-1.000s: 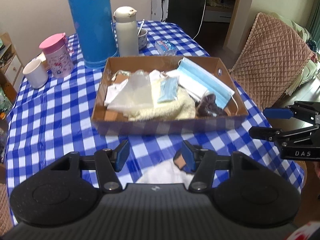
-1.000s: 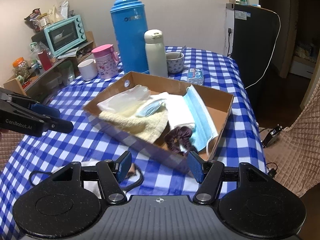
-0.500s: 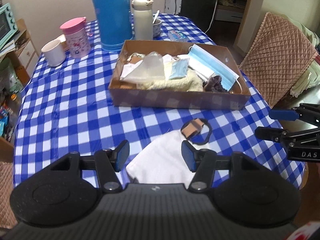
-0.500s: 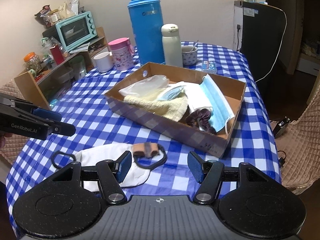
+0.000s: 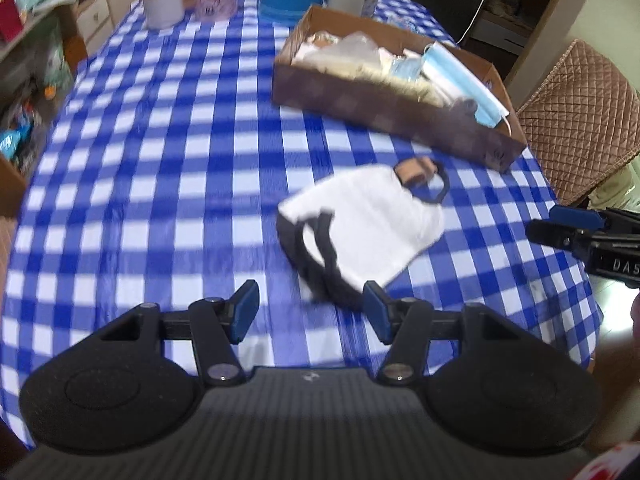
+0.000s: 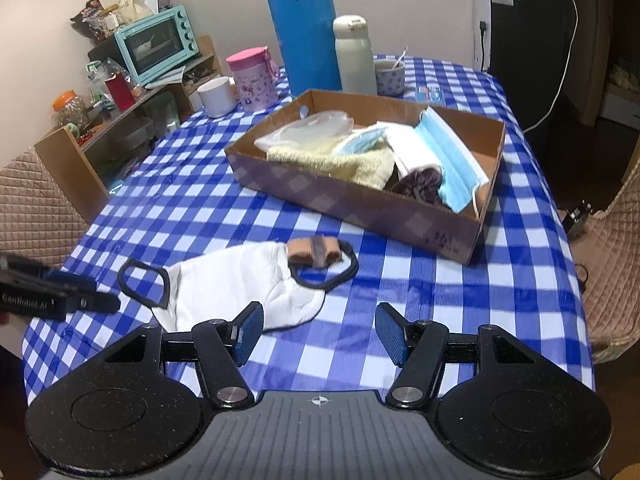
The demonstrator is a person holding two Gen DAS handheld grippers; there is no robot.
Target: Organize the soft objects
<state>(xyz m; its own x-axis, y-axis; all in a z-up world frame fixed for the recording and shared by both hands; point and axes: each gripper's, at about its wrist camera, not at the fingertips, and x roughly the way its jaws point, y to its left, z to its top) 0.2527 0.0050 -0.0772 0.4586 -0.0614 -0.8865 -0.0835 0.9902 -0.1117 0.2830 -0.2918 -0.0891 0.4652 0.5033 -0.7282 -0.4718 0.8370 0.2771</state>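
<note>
White cloth mask [image 6: 240, 284] with black ear loops, flat on the blue-checked tablecloth [image 6: 460, 300] near the tabletop's front edge. Tan and brown hair tie [image 6: 316, 250] touching the mask's far end. Cardboard tray [image 6: 360, 208] further back toward the right edge, filled with a yellow towel [image 6: 344, 162], blue masks [image 6: 448, 160], a dark scrunchie [image 6: 420, 180]. Left gripper [image 5: 310, 312] spread wide, empty, just short of the mask. Right gripper [image 6: 320, 330] likewise wide apart, holding nothing, above the front edge.
</note>
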